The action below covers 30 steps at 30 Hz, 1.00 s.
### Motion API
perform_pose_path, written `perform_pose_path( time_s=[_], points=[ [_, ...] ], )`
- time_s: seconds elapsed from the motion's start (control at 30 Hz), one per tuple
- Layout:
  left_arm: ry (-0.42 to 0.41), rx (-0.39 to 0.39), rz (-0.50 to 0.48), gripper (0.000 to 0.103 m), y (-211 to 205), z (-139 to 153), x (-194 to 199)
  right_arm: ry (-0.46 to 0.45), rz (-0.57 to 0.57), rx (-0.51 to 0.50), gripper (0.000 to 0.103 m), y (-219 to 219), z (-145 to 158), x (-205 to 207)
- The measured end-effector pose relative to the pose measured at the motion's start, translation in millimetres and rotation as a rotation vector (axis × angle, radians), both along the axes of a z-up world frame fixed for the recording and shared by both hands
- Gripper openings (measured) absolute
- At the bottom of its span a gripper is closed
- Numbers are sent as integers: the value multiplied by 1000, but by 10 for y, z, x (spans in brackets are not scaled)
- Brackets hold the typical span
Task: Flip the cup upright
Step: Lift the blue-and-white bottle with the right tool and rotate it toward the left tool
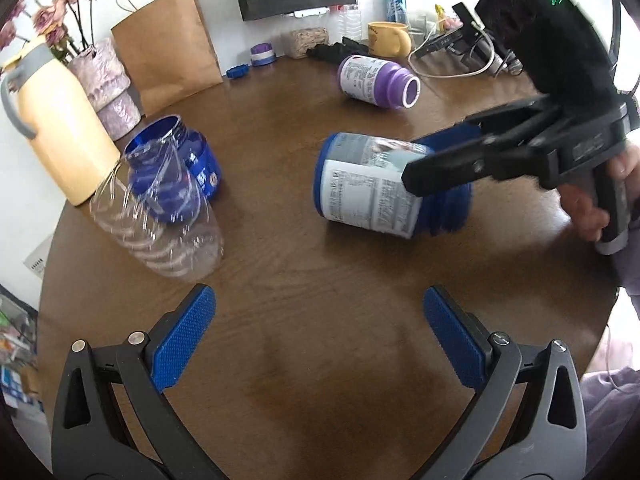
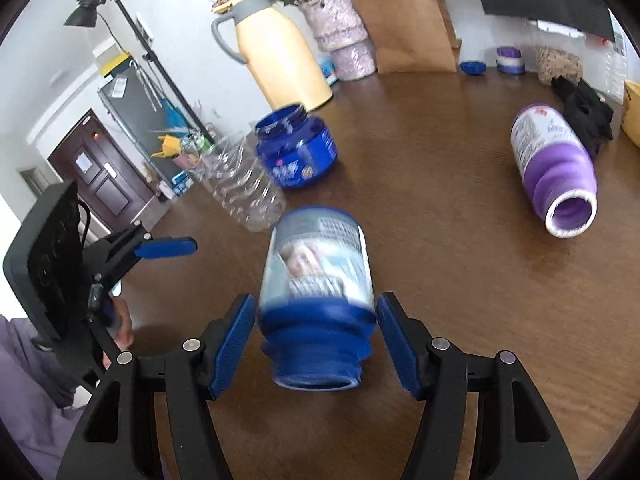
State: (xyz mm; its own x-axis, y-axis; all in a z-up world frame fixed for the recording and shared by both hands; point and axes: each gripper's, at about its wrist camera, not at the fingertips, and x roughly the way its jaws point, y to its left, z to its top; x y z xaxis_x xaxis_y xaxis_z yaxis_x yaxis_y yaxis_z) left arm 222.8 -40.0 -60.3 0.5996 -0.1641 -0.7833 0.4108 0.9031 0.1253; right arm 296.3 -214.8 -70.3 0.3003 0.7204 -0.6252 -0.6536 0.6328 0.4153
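Note:
A blue jar with a white label lies on its side on the brown round table; in the right wrist view the jar lies with its open mouth toward the camera. My right gripper is open, its blue pads on either side of the jar's neck with small gaps; it also shows in the left wrist view. My left gripper is open and empty over bare table, nearer than the jar.
A purple jar lies on its side farther back. An upright blue jar stands beside a clear plastic bottle lying at left. A yellow jug, vase, paper bag and yellow mug line the far edge.

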Motion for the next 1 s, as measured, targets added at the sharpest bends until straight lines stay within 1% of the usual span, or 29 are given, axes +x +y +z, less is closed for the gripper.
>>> perform_pose_path(
  time_s=[0.07, 0.13, 0.2, 0.23, 0.27, 0.3, 0.33, 0.4, 0.5, 0.53, 0.57, 0.6, 0.63, 0.7, 0.77, 0.8, 0.83, 0.87, 0.93, 1.0],
  points=[
    [-5, 8, -8, 102, -39, 2, 64, -2, 2, 25, 67, 20, 60, 59],
    [-17, 16, -30, 102, -101, 13, 133, -3, -21, 15, 67, 25, 75, 118],
    [-30, 18, -49, 102, -156, 10, 173, 18, -44, -2, 67, 46, 50, 199],
    [-34, 15, -60, 100, -184, 6, 211, 40, -45, 15, 67, 57, 23, 249],
    [-28, 9, -68, 98, -221, -1, 256, 59, -42, 36, 67, 45, 4, 275],
    [-20, 5, -74, 85, -247, -6, 272, 83, -44, 58, 67, 35, -18, 302],
    [-10, 1, -86, 77, -289, -10, 278, 109, -34, 87, 67, 36, -43, 344],
    [-10, -5, -120, 75, -357, -18, 236, 133, -7, 108, 67, 59, -63, 363],
    [-11, 10, -167, 76, -455, -36, 138, 152, 64, 134, 67, 122, -57, 344],
    [-17, 27, -168, 80, -482, -43, 103, 151, 88, 135, 67, 148, -49, 324],
    [-33, 63, -163, 85, -506, -55, 73, 145, 109, 128, 67, 183, -42, 299],
    [-44, 100, -158, 94, -517, -67, 46, 143, 140, 127, 67, 216, -25, 268],
    [-53, 118, -167, 99, -523, -74, 21, 142, 164, 126, 67, 236, -31, 229],
    [-73, 135, -207, 103, -524, -74, -17, 140, 212, 115, 67, 318, -37, 165],
    [-64, 121, -232, 103, -525, -67, -13, 138, 228, 101, 67, 384, -61, 144],
    [-54, 109, -240, 100, -519, -64, -3, 140, 227, 99, 67, 399, -70, 147],
    [-28, 85, -247, 92, -508, -63, 25, 146, 217, 101, 67, 394, -89, 155],
    [5, 59, -247, 91, -491, -63, 61, 152, 201, 104, 67, 362, -127, 163],
    [36, 28, -238, 91, -478, -48, 106, 174, 143, 115, 67, 257, -188, 230],
    [62, 23, -236, 91, -499, -38, 111, 196, 73, 142, 67, 105, -220, 306]
  ],
)
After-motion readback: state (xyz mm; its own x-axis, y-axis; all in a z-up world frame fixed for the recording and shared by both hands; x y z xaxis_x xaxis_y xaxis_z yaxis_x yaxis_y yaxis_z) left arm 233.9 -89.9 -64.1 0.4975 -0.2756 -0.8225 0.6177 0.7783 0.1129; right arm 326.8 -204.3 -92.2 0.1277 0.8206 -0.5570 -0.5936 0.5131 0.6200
